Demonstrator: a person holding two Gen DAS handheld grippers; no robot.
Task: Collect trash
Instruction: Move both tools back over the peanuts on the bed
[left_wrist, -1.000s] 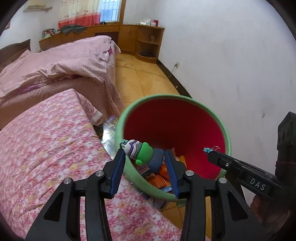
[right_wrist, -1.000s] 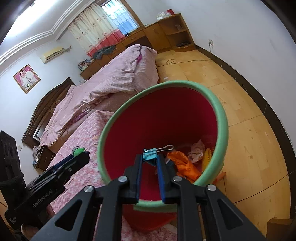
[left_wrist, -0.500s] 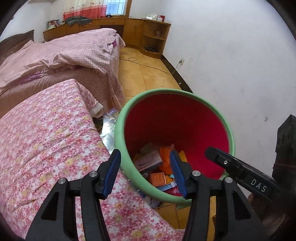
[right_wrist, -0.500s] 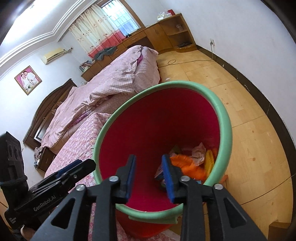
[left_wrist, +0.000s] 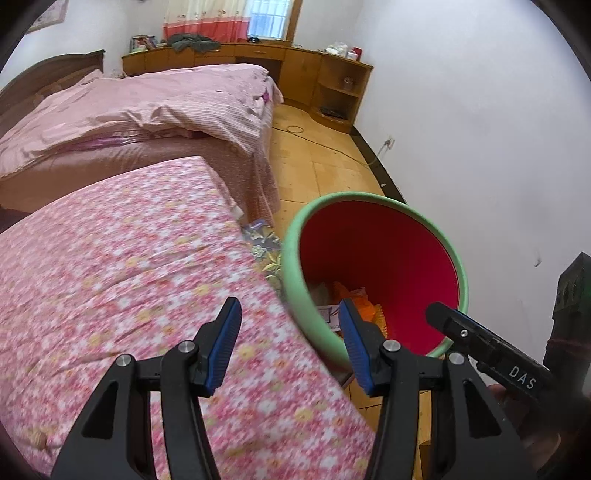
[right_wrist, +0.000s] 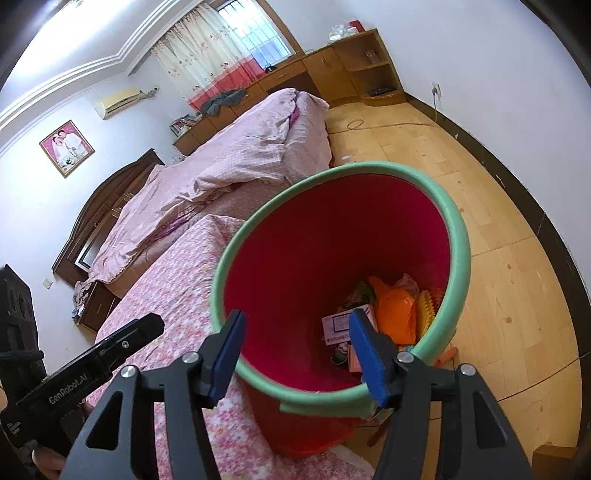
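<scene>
Trash (right_wrist: 391, 317) lies at the bottom of one red bin (right_wrist: 332, 236) with a green rim (right_wrist: 460, 236); the bin stands upright on the wooden floor (right_wrist: 517, 280), its mouth facing up and its long axis vertical, just beside the edge of the flowered mattress (left_wrist: 129, 280). Inside I can count roughly one orange crumpled bag, one pale pink box (right_wrist: 338, 325) lying flat, one yellow ridged piece (right_wrist: 424, 306) and some smaller scraps that are too mixed to separate. Two grippers are in view. Left gripper (left_wrist: 290, 347) hangs over the mattress edge and the near rim of the bin, its blue-padded jaws spread wide with nothing between them. Right gripper (right_wrist: 299, 356) is above the bin mouth, also spread wide and empty, with the near rim passing between its jaws in the picture. Each wrist view shows the other gripper at its side. The mattress cover is pink with small flowers and looks blurred in the left view. Behind it one bed (left_wrist: 147, 110) carries a rumpled pink quilt. One wooden cabinet unit (left_wrist: 314, 74) runs under the curtained window (right_wrist: 236, 40), one framed photograph (right_wrist: 66, 147) and one air conditioner (right_wrist: 118, 101) are on the white wall.
</scene>
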